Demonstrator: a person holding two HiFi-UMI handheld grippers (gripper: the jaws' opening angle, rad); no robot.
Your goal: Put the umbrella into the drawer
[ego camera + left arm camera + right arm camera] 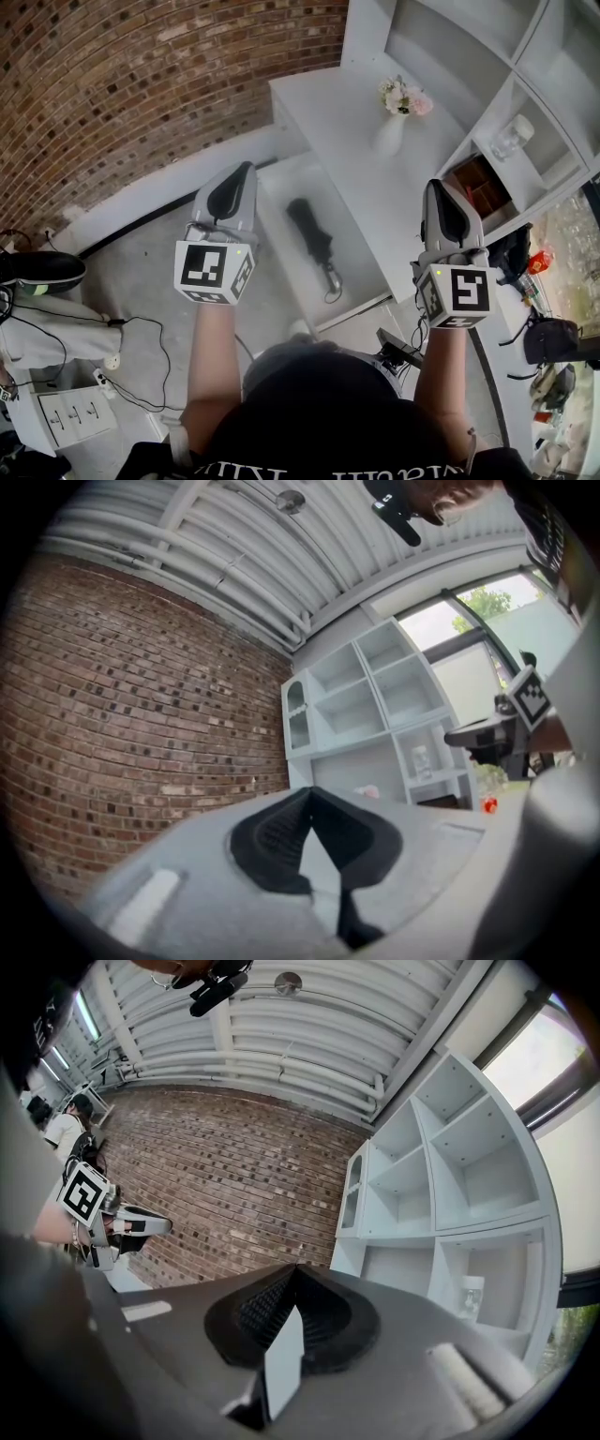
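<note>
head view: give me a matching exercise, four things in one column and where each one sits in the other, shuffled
Things:
1. umbrella
2. vase of flowers
3. glass jar
4. brown box

Places:
A. on the cabinet top
B. in a shelf compartment, the higher one
C. in the open drawer
D. in the shelf compartment below that one

Pairs: 1-C, 2-A, 3-B, 4-D

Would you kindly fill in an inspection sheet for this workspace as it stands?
Surface: white counter with an open drawer pulled out.
Job's things: black umbrella lies folded inside the drawer.
Clutter: flower vase on the counter; glass jar in the white shelf unit.
Grippers: left tool and right tool both shut, empty.
Cables: black cables on the floor, left side.
Surroundings: brick wall; bags at right.
</note>
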